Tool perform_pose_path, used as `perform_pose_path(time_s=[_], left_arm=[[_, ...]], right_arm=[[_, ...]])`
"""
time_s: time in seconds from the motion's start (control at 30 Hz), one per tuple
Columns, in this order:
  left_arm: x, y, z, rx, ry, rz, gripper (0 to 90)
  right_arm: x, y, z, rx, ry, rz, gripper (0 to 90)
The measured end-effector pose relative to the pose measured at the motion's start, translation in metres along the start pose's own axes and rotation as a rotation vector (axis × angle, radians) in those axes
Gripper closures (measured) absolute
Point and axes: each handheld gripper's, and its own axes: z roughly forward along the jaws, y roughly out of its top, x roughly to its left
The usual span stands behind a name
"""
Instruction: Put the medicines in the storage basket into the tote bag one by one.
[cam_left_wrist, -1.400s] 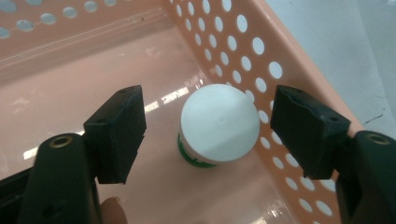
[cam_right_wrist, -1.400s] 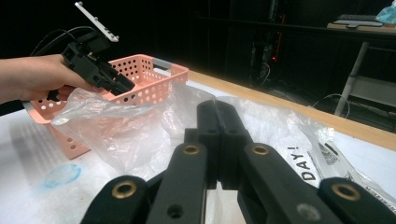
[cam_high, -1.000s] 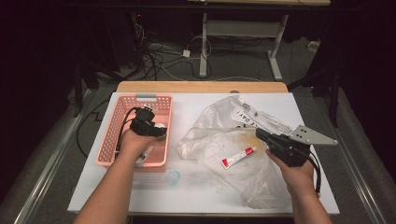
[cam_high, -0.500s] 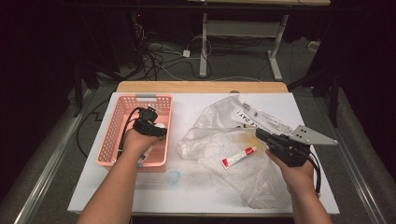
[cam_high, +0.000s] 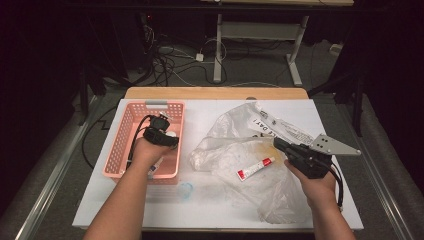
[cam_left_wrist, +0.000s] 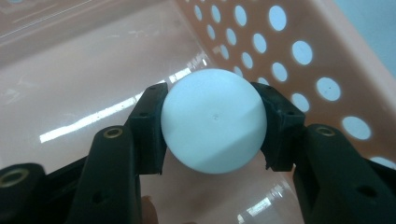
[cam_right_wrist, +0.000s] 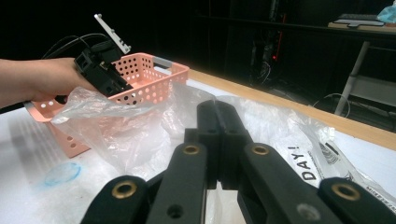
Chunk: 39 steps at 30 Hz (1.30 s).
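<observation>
**Ball gripped inside the basket**

A dark room surrounds the table (cam_high: 150, 210), with cables on the floor behind and a second desk beyond. The tabletop is white, with a wooden strip at its far edge. A crumpled clear bag (cam_high: 250, 165) covers the middle, and a small tube (cam_high: 255, 168), perhaps toothpaste, lies at it. The pink basket (cam_high: 122, 145) stands at left. In it the left gripper (cam_left_wrist: 212, 128), its jaws having just been closing, clamps a white ball (cam_left_wrist: 213, 120) above the basket floor. The right gripper (cam_right_wrist: 218, 140), jaws together and empty, hovers over the bag.
</observation>
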Motion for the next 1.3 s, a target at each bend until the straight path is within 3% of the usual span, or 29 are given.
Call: perform_pose_path(time_s=[0.27, 0.7, 1.3], left_arm=[[0.001, -0.002, -0.014, -0.040, 0.010, -0.019, 48.8], [-0.011, -0.008, -0.040, -0.115, 0.014, 0.007, 48.8], [-0.023, -0.041, -0.066, -0.224, 0.008, 0.027, 48.8]], right_arm=[[0.000, 0.001, -0.002, -0.004, -0.004, 0.003, 90.0], [0.000, 0.002, -0.003, -0.007, -0.003, 0.000, 90.0], [0.002, 0.002, -0.002, -0.005, -0.001, -0.009, 90.0]])
